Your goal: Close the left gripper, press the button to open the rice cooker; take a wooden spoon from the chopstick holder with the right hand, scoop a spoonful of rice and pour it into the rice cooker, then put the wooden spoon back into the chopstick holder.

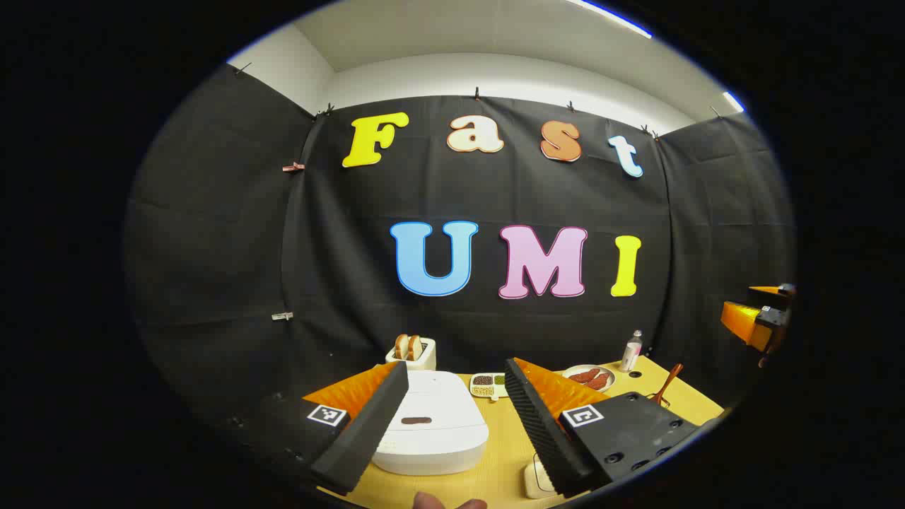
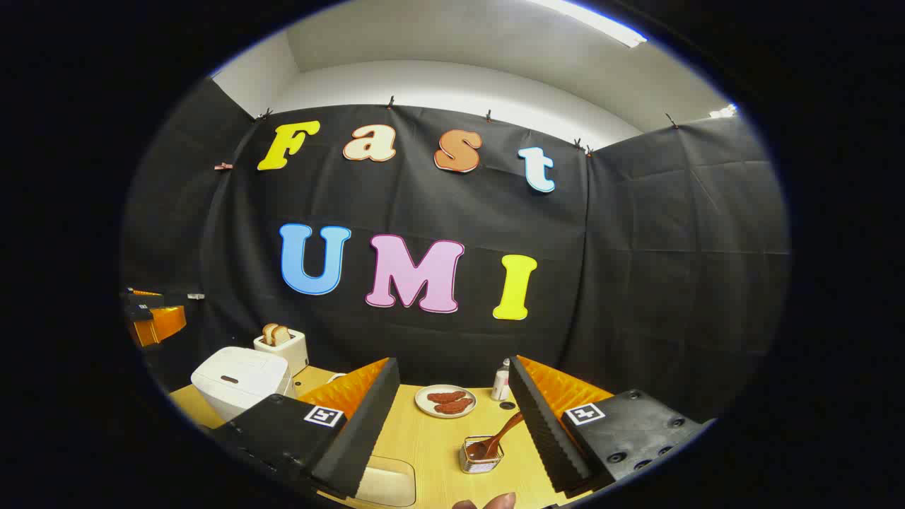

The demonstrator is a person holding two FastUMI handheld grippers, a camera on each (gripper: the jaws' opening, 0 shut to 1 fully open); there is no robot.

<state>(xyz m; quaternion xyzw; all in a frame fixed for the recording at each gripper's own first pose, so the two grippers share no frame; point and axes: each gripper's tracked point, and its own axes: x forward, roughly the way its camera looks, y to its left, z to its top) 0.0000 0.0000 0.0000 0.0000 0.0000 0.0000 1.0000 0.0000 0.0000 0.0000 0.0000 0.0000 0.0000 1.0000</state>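
Nothing begun: rice cooker lid down, wooden spoon in its holder, both tools spread, empty.

We observe black cloth walls clipped along their top edge, a white ceiling with strip lights, and a yellow wooden table.

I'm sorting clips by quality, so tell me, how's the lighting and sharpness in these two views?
Left gripper view: evenly lit, sharp; fisheye bends the wall; soft sheen on the rice cooker. Right gripper view: equally bright and crisp; the wooden spoon reads clearly.
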